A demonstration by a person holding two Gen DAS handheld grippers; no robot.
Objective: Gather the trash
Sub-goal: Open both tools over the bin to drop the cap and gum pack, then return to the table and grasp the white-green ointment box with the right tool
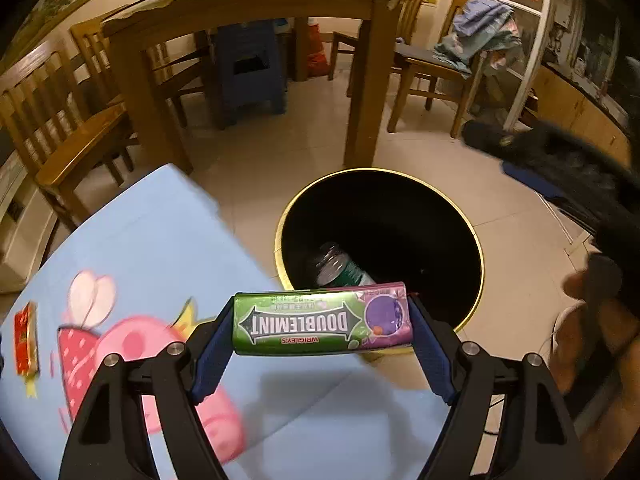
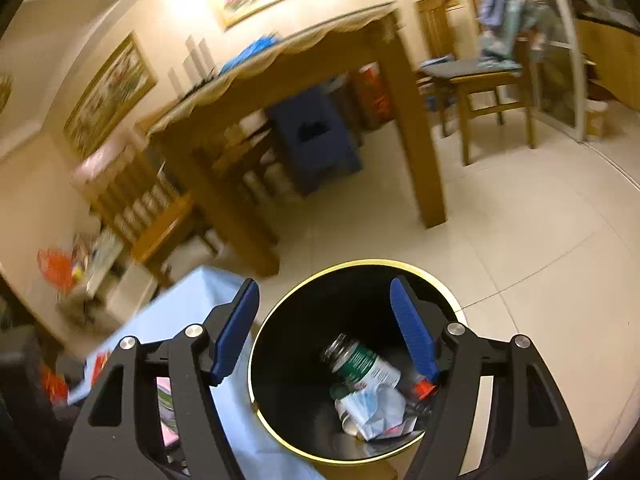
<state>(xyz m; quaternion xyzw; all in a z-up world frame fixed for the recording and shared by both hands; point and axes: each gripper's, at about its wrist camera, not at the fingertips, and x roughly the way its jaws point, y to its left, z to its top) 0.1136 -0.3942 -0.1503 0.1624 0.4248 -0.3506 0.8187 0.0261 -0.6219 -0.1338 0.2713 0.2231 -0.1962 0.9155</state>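
Blue pads of the left tool pinch a green and purple Doublemint gum pack by its two short ends, the pack lying crosswise with its label upside down to the camera. It hangs at the near rim of a round black trash bin with a gold edge, standing on the tiled floor just beside a bench covered in a pale blue cartoon cloth. A red wrapper lies on that cloth at its left side. The right tool is spread wide with nothing between its fingers, poised above the bin's mouth. Inside the bin lie a green-labelled bottle on its side and crumpled white paper. Beyond stand a wooden dining table and chairs.
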